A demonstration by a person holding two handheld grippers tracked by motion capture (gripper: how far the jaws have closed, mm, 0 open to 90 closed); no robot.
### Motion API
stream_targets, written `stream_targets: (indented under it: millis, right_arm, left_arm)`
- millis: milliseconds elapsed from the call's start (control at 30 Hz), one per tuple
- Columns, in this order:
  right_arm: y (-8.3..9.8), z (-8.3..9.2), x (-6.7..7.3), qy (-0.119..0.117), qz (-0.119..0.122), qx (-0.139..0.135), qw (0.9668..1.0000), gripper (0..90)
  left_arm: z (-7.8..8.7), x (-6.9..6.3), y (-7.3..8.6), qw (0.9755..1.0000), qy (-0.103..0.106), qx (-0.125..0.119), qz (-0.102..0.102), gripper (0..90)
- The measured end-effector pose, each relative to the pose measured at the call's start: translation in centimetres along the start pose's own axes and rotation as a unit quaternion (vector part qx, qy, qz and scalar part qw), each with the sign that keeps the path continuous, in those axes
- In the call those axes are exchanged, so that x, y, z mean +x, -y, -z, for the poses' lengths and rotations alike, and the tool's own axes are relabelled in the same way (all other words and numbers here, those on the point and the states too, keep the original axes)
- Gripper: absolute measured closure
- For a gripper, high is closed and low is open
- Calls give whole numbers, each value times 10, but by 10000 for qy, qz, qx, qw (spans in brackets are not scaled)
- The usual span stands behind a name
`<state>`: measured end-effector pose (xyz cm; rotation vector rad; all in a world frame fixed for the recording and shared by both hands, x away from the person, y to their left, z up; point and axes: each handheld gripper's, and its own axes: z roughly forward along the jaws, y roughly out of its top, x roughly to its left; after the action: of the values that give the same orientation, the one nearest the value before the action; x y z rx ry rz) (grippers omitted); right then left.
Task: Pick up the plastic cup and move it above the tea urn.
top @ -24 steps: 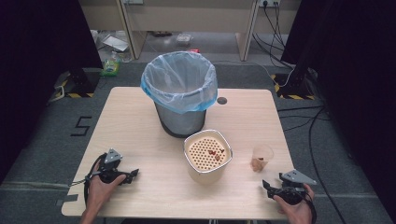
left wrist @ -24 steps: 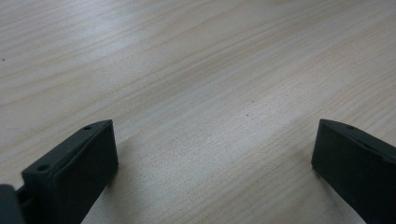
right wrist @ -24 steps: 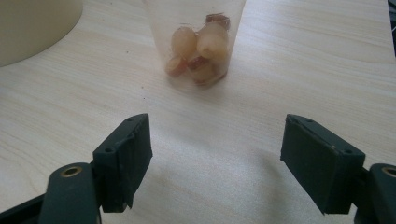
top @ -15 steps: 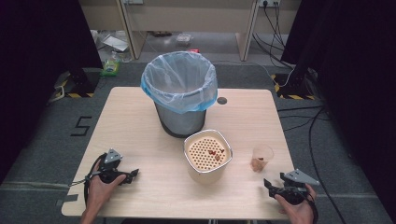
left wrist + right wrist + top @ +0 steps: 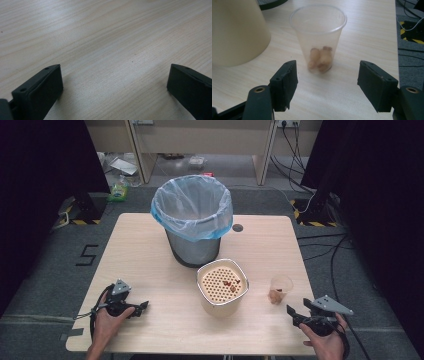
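A clear plastic cup (image 5: 280, 289) stands on the wooden table (image 5: 150, 255), right of centre, with a few brown pieces (image 5: 320, 58) at its bottom. My right gripper (image 5: 297, 309) rests at the front right corner, open. In the right gripper view the right gripper (image 5: 328, 85) points at the cup (image 5: 319, 32), which stands a short way beyond the jaws, apart from them. A cream container (image 5: 222, 302) with a perforated insert (image 5: 220, 282) holding brown bits sits left of the cup. My left gripper (image 5: 144, 306) lies at the front left, open over bare wood (image 5: 115, 85).
A grey waste bin (image 5: 192, 220) lined with a blue bag stands behind the cream container, mid-table. A small dark hole (image 5: 237, 227) marks the table beside it. Cables and floor lie past the table's right edge (image 5: 409, 30).
My right gripper has drifted slightly to the right, a little farther from the cup. The left gripper and the objects have stayed put.
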<state>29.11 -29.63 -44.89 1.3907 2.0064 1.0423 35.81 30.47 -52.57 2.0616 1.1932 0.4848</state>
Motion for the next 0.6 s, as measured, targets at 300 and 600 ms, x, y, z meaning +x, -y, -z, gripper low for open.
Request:
stream_targets:
  millis: [300,600]
  right_arm:
    - [-25,1,1,-63,125,-26,9999,329]
    - [-55,-9,-4,8,59,34,10000,329]
  left_arm:
    - [0,0,0,10000,2,5,-6,0]
    - [0,0,0,10000,1,4,-6,0]
